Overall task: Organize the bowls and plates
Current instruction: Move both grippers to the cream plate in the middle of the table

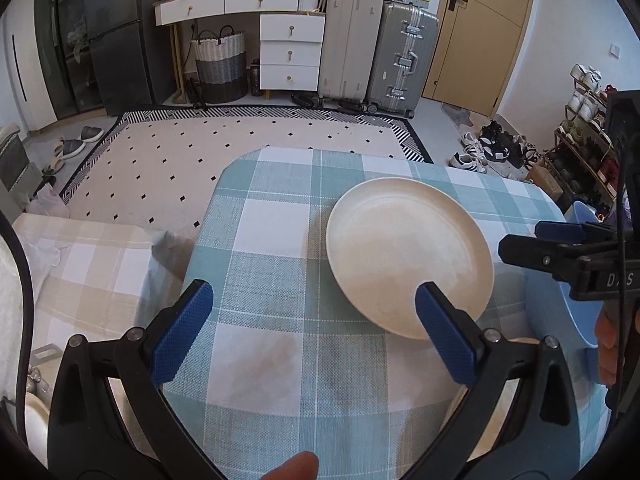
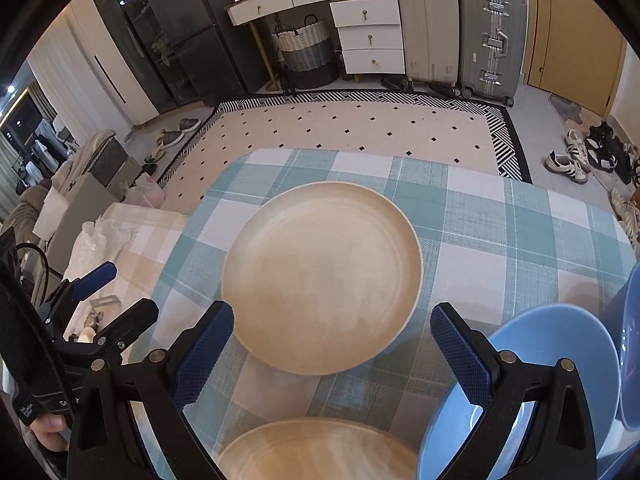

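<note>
- My left gripper (image 1: 314,322) hangs with its blue-padded jaws spread wide and nothing between them; it sits over bare cloth at the near-left part of the table, kept out of the way, I judge, so the other side can work.
- My right gripper (image 2: 332,354) is just as wide open and empty, aimed straight at the round cream ceramic plate (image 2: 322,278), whose near rim falls between the two pads without touching either.
- That plate lies flat on the teal-and-white checked tablecloth (image 2: 500,232), near the middle of the table, well clear of the edges, so it is easy to reach from my side.
- A second cream plate (image 2: 316,452) sits close under the right camera, just nearer to me; I take it as the likely stacking spot.
- A pale blue plastic bowl (image 2: 560,344) stands at the right, partly behind my right finger, with a darker blue bowl (image 2: 630,360) touching or just beside it at the frame edge; I cannot tell which.
- Plates and bowls sit in separate groups, so the sorting looks partly done.
</note>
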Available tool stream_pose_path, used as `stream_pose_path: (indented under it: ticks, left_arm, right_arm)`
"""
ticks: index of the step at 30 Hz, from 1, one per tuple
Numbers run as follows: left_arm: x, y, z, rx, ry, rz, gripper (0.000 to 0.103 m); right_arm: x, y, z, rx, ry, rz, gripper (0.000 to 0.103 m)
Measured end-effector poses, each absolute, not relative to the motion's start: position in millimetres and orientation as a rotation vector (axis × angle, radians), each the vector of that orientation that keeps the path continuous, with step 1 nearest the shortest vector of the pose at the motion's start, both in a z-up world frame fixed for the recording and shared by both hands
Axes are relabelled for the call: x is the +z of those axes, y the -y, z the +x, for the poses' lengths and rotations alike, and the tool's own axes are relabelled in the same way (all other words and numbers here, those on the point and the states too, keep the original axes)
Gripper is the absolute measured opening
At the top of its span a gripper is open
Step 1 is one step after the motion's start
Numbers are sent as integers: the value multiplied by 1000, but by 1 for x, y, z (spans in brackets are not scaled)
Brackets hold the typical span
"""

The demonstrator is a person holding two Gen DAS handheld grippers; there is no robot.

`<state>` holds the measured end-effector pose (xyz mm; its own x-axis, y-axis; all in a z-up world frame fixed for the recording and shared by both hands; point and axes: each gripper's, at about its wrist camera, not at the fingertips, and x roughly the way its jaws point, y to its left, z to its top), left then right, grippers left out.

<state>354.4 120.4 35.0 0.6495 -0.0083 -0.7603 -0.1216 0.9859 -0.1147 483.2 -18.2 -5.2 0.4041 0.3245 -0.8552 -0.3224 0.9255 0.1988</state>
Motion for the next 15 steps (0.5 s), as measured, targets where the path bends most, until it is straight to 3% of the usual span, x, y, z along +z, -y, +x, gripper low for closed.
stream_pose_path:
  ticks: [3, 5, 11, 15]
  left_arm:
    - [26, -124, 367, 72, -874, -170, 101]
    - [19, -126, 375, 78, -884, -178, 99]
    - [-3, -129, 399, 69, -929, -203, 89]
    - [-22, -128, 411, 42, -964, -240, 76]
  right_arm:
    - [-13, 18, 497, 390, -1104, -5, 96]
    - [-17, 18, 506, 380, -1122, -16, 87]
    - [-35, 17, 527, 343, -1184, -58, 77]
    - [-49, 17, 537, 326, -1223, -67, 75]
